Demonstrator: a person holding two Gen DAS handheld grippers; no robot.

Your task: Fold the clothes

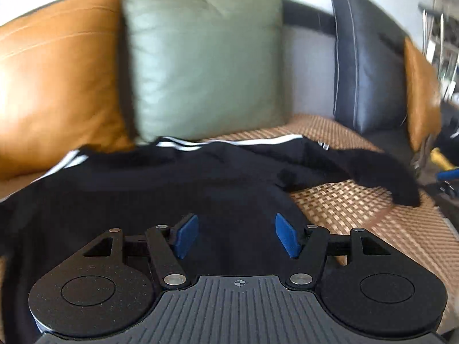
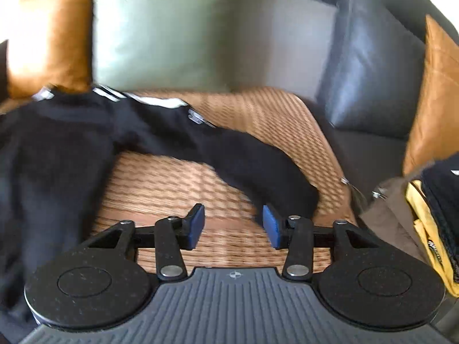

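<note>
Both views are smeared by motion blur, so edges and fine detail are hard to read, most of all toward the right of each picture.

In the left wrist view, the left gripper [image 1: 236,236] has its blue fingers [image 1: 186,236] spread wide with nothing pinched between them. Whether they brush the cloth below cannot be told. Under and just beyond them lies the black garment [image 1: 143,189] — its near and left parts run out of the picture, so its full outline is hidden. White stripes [image 1: 183,144] run along its far edge, and one sleeve [image 1: 381,175] trails off to the right of the fingers over the woven mat [image 1: 358,206]. Beyond the garment stand an orange cushion [image 1: 57,86], a green cushion [image 1: 206,63] and, far right, a dark cushion [image 1: 367,66]. The objects at the far right edge are too blurred to name.

In the right wrist view, the right gripper [image 2: 233,225] also has its fingers [image 2: 196,223] apart, holding nothing, with bare mat [image 2: 178,183] showing between them. The sleeve's end [image 2: 287,183] lies just beyond the right finger; contact cannot be judged. The garment's body [image 2: 51,149] spreads to the left, cut off by the frame. To the right sits a pile of yellow and dark fabric [image 2: 430,223] — only partly in view.
</note>
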